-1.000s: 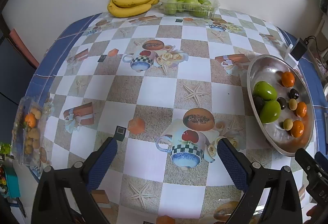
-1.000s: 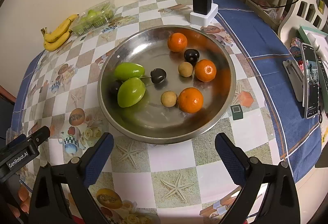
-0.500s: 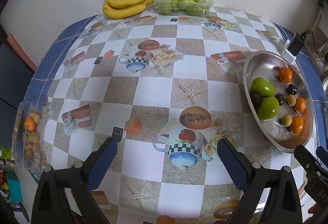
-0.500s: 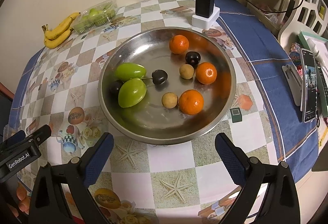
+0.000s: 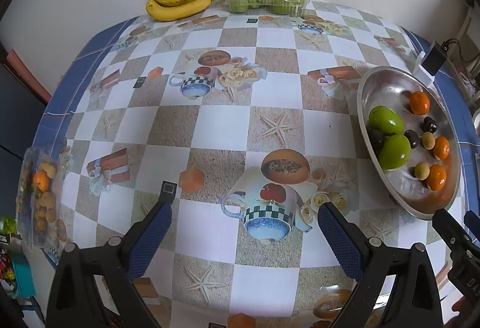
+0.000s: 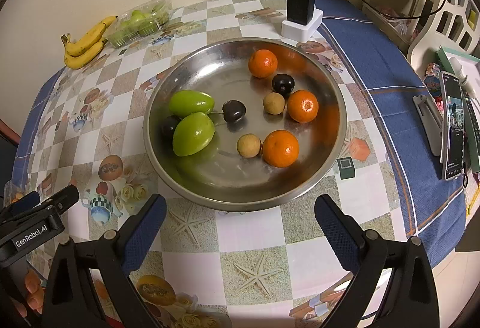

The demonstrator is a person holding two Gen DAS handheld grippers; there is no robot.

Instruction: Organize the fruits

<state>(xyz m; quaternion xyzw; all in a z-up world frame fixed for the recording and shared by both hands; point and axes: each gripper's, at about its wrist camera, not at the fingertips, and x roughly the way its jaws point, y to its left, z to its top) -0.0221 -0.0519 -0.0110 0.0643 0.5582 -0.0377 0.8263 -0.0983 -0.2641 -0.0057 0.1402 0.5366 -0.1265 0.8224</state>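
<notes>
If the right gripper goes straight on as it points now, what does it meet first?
Probably the near rim of the steel bowl; the open right gripper hangs just short of it. Height is unclear, so it might pass over.

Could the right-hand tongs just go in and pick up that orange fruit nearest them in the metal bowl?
Probably yes. The right tongs are open just outside the bowl rim, and the nearest orange fruit sits uncovered, only a small tan fruit touching its side.

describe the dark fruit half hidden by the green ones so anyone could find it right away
Start at the steel bowl in front of the right gripper. At its left side lie two big green fruits. The dark fruit is wedged against their left edge by the bowl wall, the only dark one partly covered.
</notes>
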